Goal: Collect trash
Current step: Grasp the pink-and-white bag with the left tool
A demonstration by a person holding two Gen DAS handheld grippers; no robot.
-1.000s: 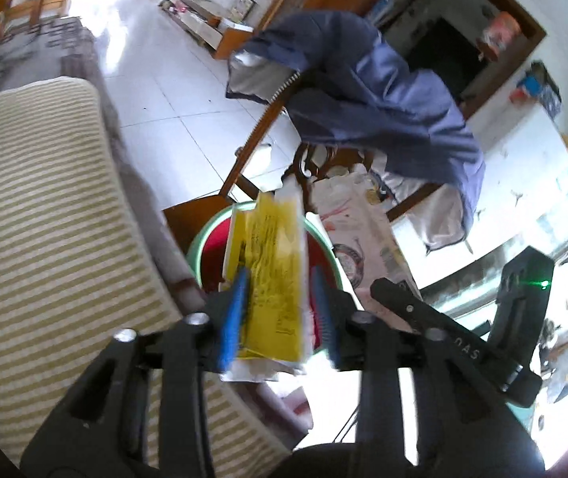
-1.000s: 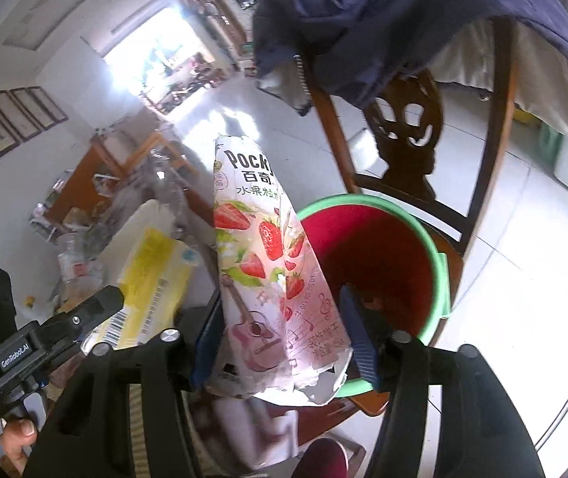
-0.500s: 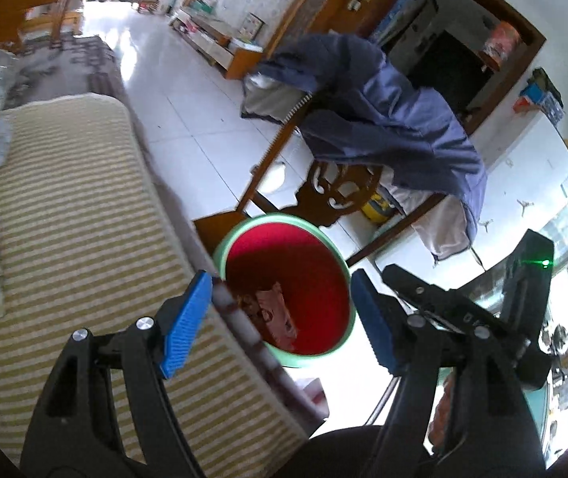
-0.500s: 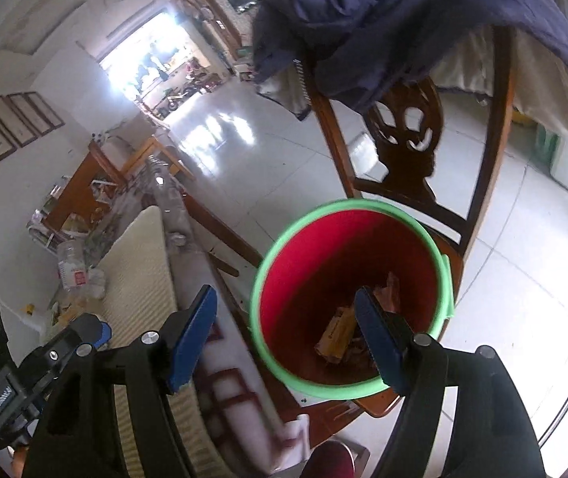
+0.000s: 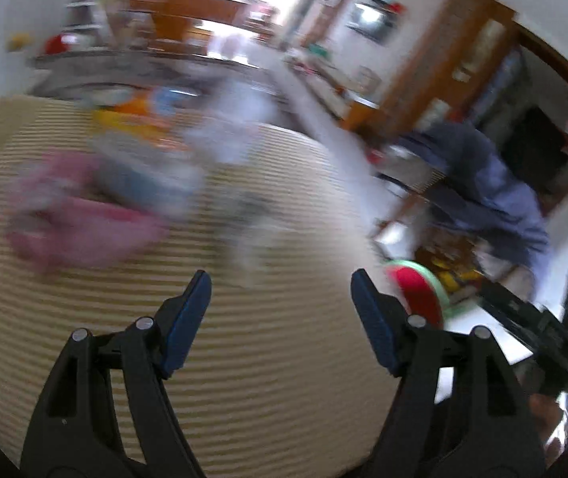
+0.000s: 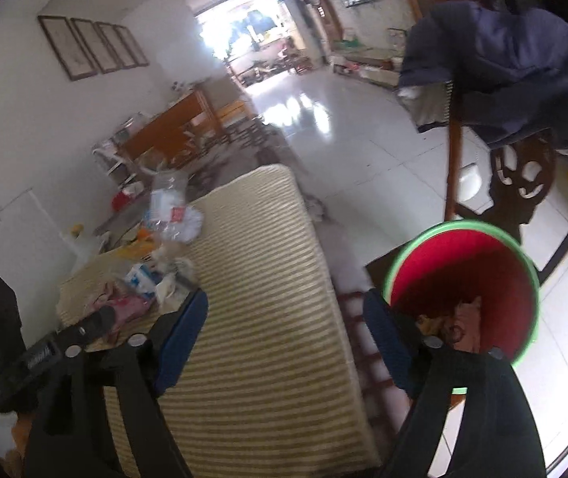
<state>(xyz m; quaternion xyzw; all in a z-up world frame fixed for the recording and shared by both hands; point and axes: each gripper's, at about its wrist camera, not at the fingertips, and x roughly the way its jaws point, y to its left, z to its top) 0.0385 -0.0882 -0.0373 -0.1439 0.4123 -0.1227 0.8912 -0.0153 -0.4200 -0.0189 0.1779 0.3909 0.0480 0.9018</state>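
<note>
Beside table: bin (image 6: 523, 263) upright, mouth up.

Striped mat (image 6: 268, 318): woven cloth, ribbed, matt, cream and olive. Bin (image 6: 523, 263): smooth plastic, red wall, green rim, slight sheen. Floor tiles (image 6: 343, 127): glossy, mirror window glare. Chair (image 6: 453, 167): varnished dark wood. Jacket (image 6: 523, 63): soft matt blue cloth. Bottle (image 6: 166, 199): clear crinkled plastic. Gripper pads (image 6: 182, 342): matt blue on black plastic.
</note>
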